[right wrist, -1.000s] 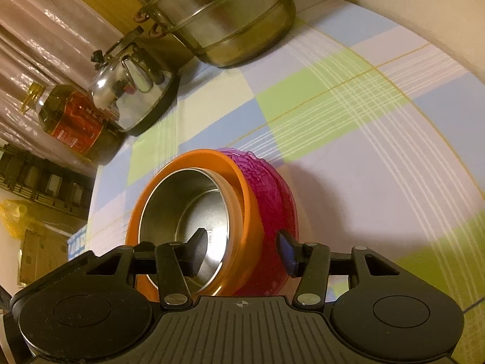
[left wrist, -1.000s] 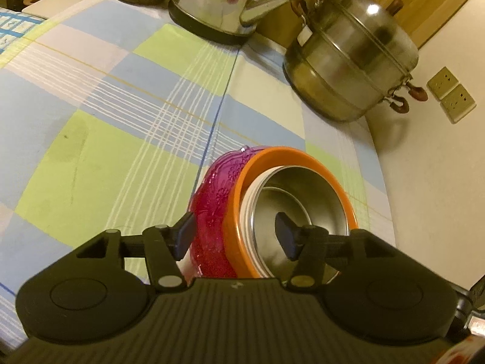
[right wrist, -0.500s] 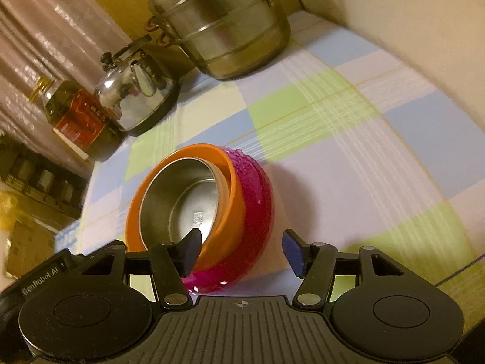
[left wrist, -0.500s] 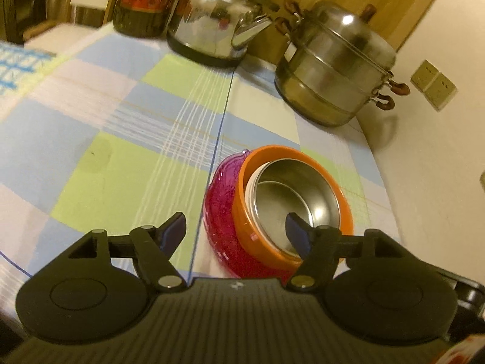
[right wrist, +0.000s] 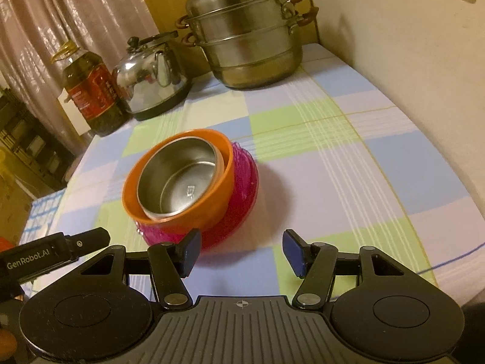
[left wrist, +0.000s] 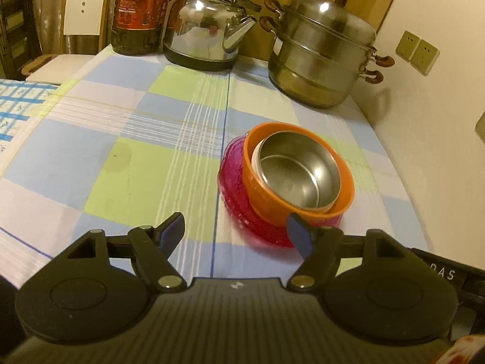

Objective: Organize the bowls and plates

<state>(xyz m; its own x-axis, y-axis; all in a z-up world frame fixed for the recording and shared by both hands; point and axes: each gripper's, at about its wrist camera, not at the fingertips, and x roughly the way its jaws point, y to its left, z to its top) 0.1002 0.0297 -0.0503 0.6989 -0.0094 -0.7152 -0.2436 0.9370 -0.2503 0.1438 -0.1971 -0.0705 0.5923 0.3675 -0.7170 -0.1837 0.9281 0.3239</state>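
Now that both hand-held grippers have let go and drawn back, the nested stack stands on its own on the checked surface (left wrist: 127, 163) — a second ago each one straddled its rim from an opposite side, and in both views the stack now lies clear beyond the fingertips. The steel bowl (left wrist: 298, 171) sits inside the orange bowl (left wrist: 272, 194), which sits tilted inside the pink bowl (left wrist: 239, 200); the whole stack is toward the right side of the surface, near the wall, well short of the steamer pot (left wrist: 321, 54) and the kettle (left wrist: 206, 39) at the far edge. That suggests the stacking step is finished, though the orange bowl leans and may want straightening.

The left hand-held gripper (left wrist: 239, 227) has just been opening its jaws, which now stand wide with only cloth between them; its right fingertip lies in front of the pink bowl's near edge without pressing on it. The right hand-held gripper (right wrist: 242, 250) is about half open, has widened a little, and holds nothing — the stack is just beyond its left fingertip.
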